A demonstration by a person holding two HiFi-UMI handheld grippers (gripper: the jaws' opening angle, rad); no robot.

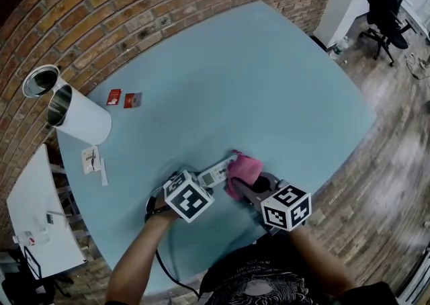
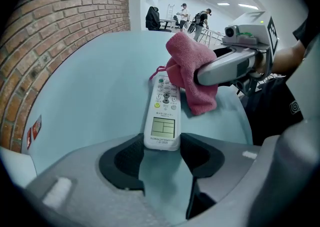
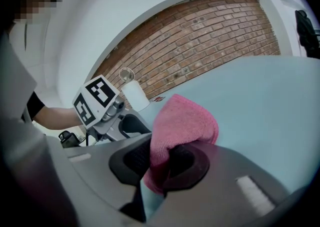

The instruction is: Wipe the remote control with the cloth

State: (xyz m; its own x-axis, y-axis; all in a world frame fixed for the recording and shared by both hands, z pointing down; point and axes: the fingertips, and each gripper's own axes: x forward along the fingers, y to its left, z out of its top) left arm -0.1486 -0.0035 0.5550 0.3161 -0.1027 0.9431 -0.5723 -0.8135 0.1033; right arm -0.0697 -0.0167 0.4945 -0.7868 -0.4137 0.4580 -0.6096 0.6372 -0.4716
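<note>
While your left claw (image 2: pixel 161 155) clamps the near end of the remote control (image 2: pixel 164 111), which lies flat on the blue desk (image 2: pixel 100 86) close in front of you, your right claw (image 3: pixel 159 161) is closed on the pink cloth (image 3: pixel 182 121), which drapes over the remote's far, button end.

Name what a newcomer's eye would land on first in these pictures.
The bright pink cloth, bunched in the right claw near the table's front edge, stands out most against the pale blue table. Next comes the white remote control, its near end pinched in the left claw, with the cloth lying over its far end. A red brick wall curves behind the table.
</note>
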